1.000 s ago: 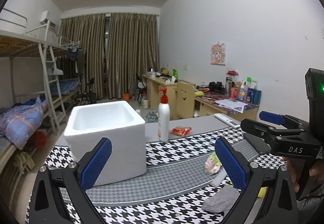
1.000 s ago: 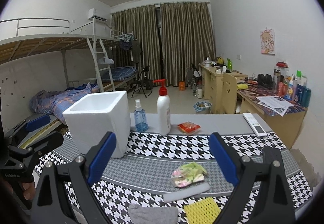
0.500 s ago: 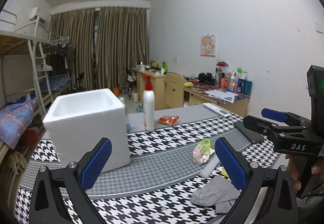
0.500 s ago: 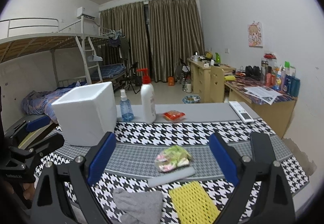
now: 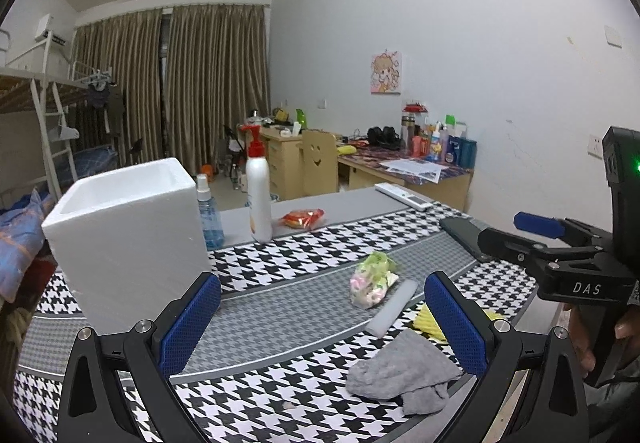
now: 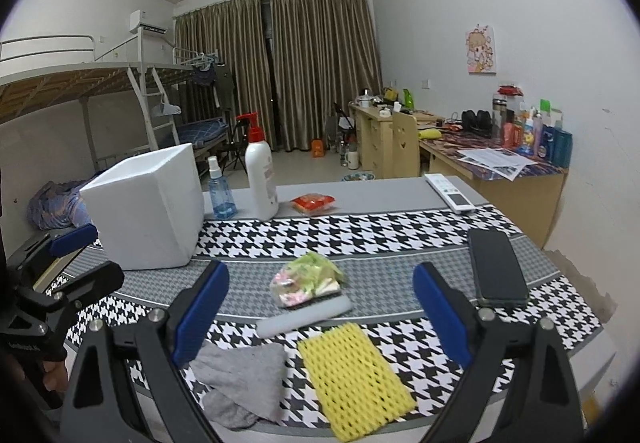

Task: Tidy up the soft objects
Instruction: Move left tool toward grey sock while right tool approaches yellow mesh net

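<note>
Both tongs, left [image 5: 322, 317] and right [image 6: 320, 309], hang wide open and empty. Near the desk's [image 6: 384, 199] front edge lie the grey cloth [image 6: 240, 375] and yellow sponge [image 6: 354, 375].

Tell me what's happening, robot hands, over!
Left gripper open, empty. Right gripper open, empty. Crumpled grey cloth, yellow foam mesh sleeve lie untouched on houndstooth table; white foam box waits. Nothing blocking.
</note>
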{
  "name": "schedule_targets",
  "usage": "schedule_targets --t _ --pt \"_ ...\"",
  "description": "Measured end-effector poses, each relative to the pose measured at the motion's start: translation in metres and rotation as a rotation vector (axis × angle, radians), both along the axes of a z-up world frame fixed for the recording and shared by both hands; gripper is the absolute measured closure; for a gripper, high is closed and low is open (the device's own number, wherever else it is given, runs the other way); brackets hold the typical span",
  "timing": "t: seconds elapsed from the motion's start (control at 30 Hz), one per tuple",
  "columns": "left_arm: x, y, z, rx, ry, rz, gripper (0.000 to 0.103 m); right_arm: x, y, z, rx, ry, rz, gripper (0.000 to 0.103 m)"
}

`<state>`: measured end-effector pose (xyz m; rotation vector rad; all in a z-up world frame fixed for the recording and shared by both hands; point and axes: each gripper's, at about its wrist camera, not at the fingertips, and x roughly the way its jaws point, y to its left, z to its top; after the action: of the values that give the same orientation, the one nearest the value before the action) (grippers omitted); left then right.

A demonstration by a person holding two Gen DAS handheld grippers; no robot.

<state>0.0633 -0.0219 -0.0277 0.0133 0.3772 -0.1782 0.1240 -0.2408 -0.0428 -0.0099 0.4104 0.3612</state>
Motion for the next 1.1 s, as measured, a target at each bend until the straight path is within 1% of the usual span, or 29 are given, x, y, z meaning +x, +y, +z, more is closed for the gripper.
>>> schedule_targets --t 0.33,0.5,0.67,0.87,1.1 --pt "0.007 -0.012 -0.01 0.008 0.045 -0.074 0.001 0.002 -0.011 -0.014 -0.01 0.04 -0.031 0.007" --pt "0.012 -0.024 -0.017 0.014 0.082 -0.113 0.001 0.006 -0.019 -0.018 0.001 0.059 -0.051 0.007" --pt "0.017 -0.032 -0.026 0.016 0.125 -0.153 0.001 0.006 -0.02 -0.024 -0.022 0.081 -0.053 0.007" --pt "0.026 -0.04 -0.037 0.02 0.181 -0.168 0.001 0.012 -0.019 -0.036 -0.049 0.119 -0.043 0.007" --pt "0.033 -0.052 -0.05 0.038 0.228 -0.2 0.001 0.019 -0.021 -0.045 -0.051 0.154 -0.048 0.007"
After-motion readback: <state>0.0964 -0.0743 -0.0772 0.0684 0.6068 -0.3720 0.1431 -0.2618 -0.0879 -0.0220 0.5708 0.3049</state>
